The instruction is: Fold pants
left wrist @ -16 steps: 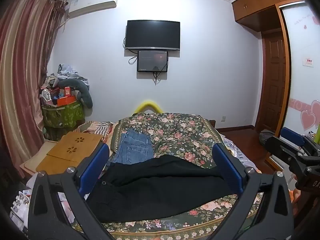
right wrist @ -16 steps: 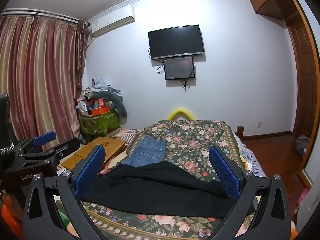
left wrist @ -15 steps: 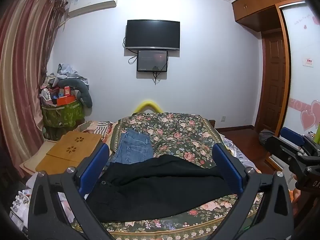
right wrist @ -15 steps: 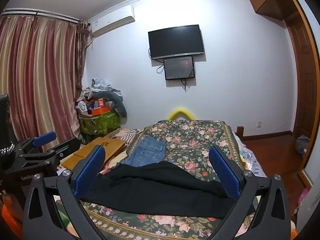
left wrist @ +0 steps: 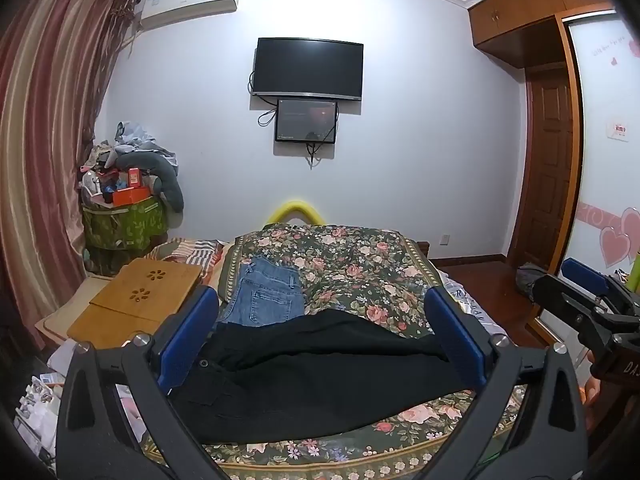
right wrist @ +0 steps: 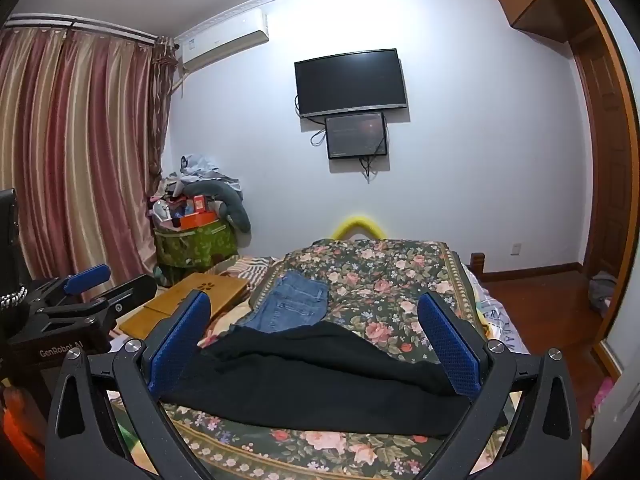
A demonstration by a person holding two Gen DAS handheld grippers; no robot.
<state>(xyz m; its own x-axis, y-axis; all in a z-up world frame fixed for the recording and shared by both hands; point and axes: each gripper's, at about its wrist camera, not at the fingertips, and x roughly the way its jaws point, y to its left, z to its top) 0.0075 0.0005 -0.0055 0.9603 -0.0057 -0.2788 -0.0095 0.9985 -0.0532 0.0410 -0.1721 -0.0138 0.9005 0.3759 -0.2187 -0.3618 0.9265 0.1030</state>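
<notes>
Hidden: the near edge of the black pants (left wrist: 320,376) is sitting behind the claw frames; the leg ends are being cut off by the right pad.
Black pants: lying crumpled crosswise on the near part of the bed (left wrist: 352,264), waistband button showing at left.
Floral bedspread: lying under the pants.
Folded jeans (left wrist: 266,296): resting just beyond, at left.
Left claw (left wrist: 320,336): gaping wide, holding nothing.
Right claw (right wrist: 316,340): gaping wide, holding nothing.

We see folded jeans (left wrist: 264,296) on the floral bedspread (left wrist: 352,268), a wooden tray (left wrist: 140,300) beside, and a wall television (left wrist: 308,69).
</notes>
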